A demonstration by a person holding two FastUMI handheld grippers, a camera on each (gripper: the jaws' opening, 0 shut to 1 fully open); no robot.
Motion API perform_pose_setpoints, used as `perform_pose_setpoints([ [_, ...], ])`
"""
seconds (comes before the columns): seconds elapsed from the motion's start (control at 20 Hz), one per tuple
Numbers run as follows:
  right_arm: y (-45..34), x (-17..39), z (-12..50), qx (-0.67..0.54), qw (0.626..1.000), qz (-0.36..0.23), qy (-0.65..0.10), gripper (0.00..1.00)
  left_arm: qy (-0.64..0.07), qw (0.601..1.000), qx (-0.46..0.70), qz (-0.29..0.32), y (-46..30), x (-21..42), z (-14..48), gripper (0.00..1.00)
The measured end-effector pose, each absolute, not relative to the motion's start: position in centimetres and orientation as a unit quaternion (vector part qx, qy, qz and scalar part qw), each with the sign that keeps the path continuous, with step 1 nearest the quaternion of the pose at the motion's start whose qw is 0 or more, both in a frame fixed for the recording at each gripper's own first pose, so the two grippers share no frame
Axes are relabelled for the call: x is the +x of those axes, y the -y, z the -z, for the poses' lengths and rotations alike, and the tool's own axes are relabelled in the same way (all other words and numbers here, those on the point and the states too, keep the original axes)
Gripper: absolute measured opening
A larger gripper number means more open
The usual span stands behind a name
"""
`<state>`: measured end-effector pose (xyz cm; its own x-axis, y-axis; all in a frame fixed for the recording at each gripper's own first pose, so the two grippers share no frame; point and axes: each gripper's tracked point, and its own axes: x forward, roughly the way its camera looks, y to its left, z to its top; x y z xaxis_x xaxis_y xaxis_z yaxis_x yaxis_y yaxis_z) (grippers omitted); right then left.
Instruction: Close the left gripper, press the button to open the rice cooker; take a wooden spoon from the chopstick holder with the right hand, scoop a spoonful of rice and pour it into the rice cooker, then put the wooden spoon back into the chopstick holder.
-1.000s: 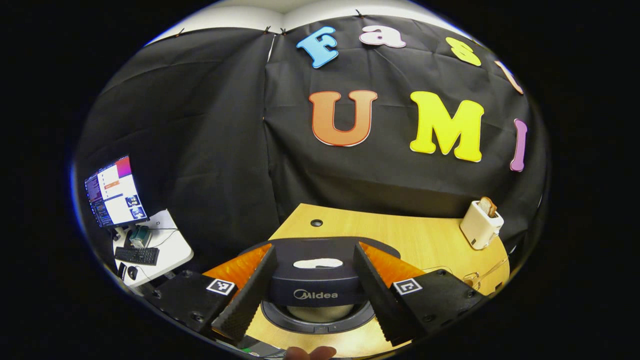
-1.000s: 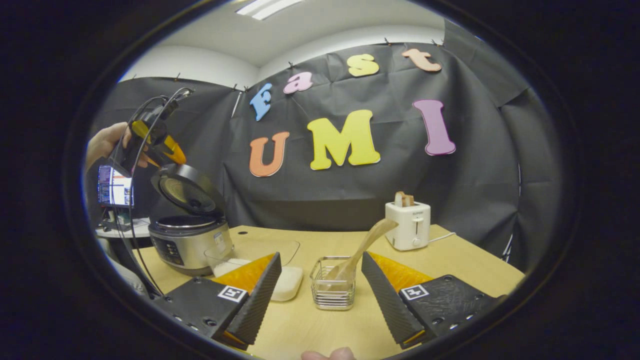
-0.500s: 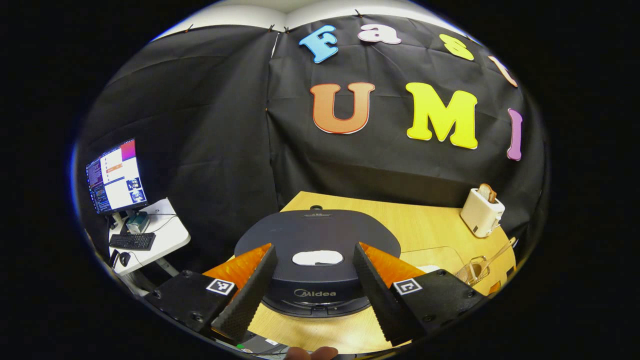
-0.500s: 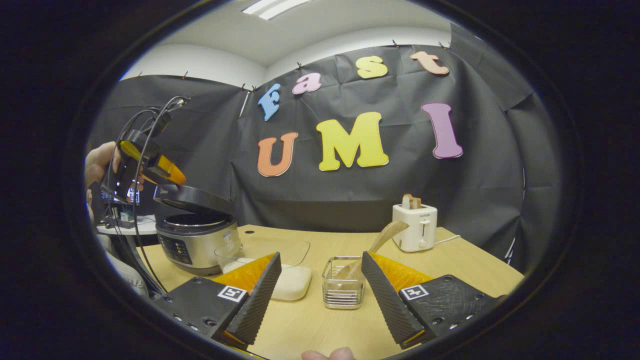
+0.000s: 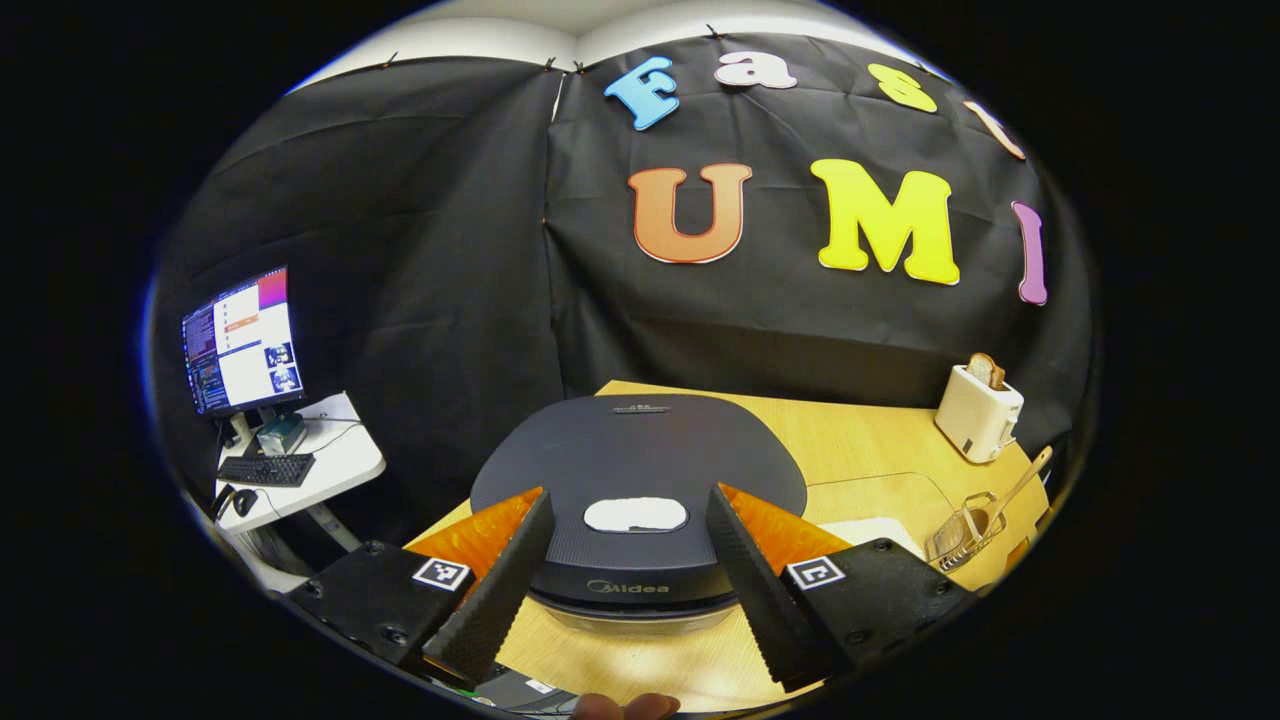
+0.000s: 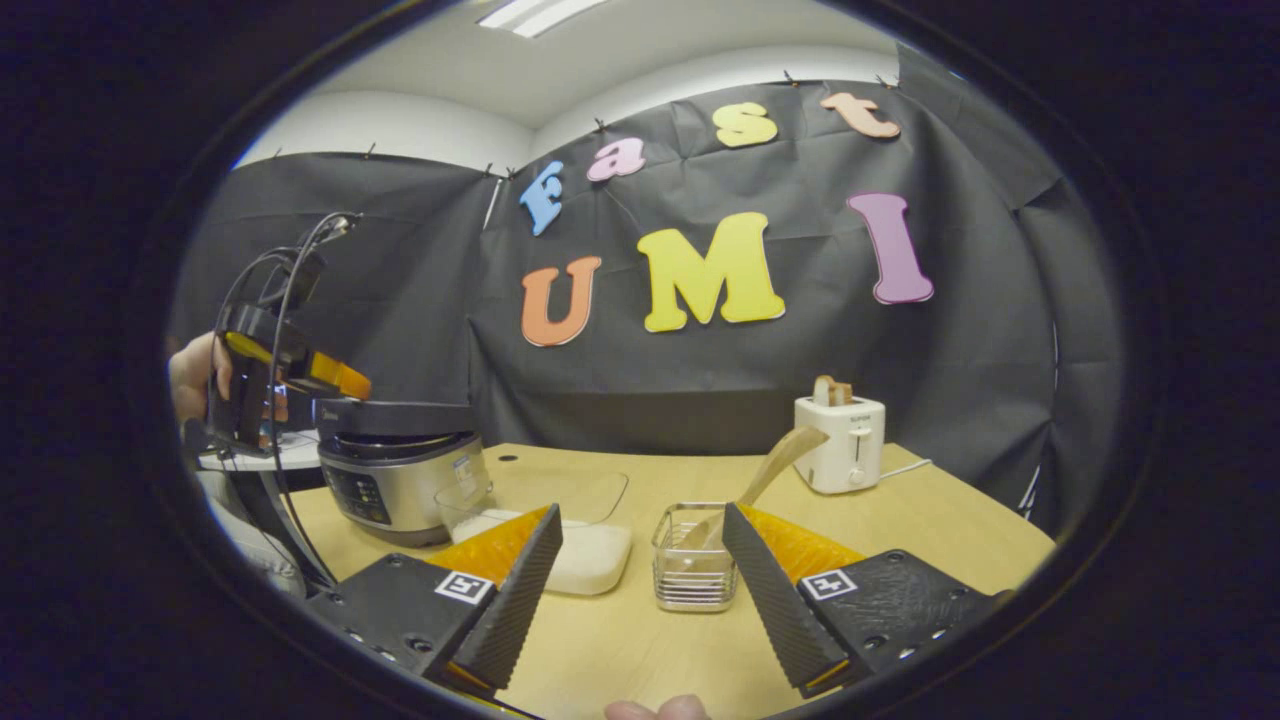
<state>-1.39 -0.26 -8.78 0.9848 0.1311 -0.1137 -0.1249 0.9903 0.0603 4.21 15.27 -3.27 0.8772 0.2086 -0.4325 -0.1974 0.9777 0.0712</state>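
The rice cooker [image 6: 400,470] stands at the table's left; its dark lid [image 5: 640,460] lies almost flat on the silver body. My left gripper [image 5: 630,590] is open, with its fingers spread above the lid's front edge, and it hangs over the cooker [image 6: 300,365] in the right gripper view. The wire chopstick holder [image 6: 692,560] stands mid-table with the wooden spoon [image 6: 770,470] leaning out of it to the right. A glass bowl of rice [image 6: 570,530] sits between cooker and holder. My right gripper [image 6: 640,590] is open and holds nothing, just short of the holder.
A white toaster [image 6: 840,440] with bread in its slot stands at the back right of the wooden table [image 6: 620,650]. In the left gripper view the toaster [image 5: 980,410] and holder [image 5: 965,530] are at right. A side desk with a monitor [image 5: 240,340] stands beyond the table's left edge.
The cooker's lid has swung down from nearly upright to almost flat, and my left gripper has come down with it. The right gripper has hardly moved.
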Motion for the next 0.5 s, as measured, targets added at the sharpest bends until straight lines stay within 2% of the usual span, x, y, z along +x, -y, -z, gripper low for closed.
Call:
perform_pose_setpoints([
  [0.05, 0.25, -1.34, 8.85, 0.026, 0.996, -0.065, -0.058, 0.92, -0.228, 0.968, 0.009, -0.105, -15.24, 4.04, 3.67, 0.99],
  [0.1, 0.16, -1.29, 8.87, 0.026, 0.996, -0.066, -0.058, 0.92, -0.229, 0.968, 0.008, -0.107, -15.23, 3.92, 3.98, 0.99],
  [0.15, 0.22, -1.36, 9.0, 0.027, 0.996, -0.067, -0.058, 0.96, -0.229, 0.967, 0.009, -0.108, -15.19, 3.89, 4.13, 0.99],
  [0.25, 0.43, -1.27, 9.04, 0.029, 0.996, -0.066, -0.058, 0.96, -0.223, 0.968, 0.01, -0.112, -15.21, 3.79, 4.28, 0.99],
  [0.3, 0.55, -1.21, 9.03, 0.029, 0.996, -0.065, -0.057, 0.92, -0.218, 0.969, 0.013, -0.114, -15.27, 3.86, 4.24, 0.99],
  [0.35, 0.69, -1.18, 9.21, 0.031, 0.996, -0.065, -0.058, 0.92, -0.221, 0.968, 0.013, -0.115, -15.31, 3.94, 4.37, 0.99],
  [0.4, 0.73, -1.16, 9.36, 0.034, 0.996, -0.065, -0.06, 0.96, -0.222, 0.968, 0.012, -0.117, -15.36, 3.84, 4.47, 0.99],
  [0.5, 0.74, -1.06, 9.61, 0.041, 0.995, -0.066, -0.063, 0.96, -0.219, 0.969, 0.018, -0.116, -15.21, 3.83, 4.47, 0.99],
])
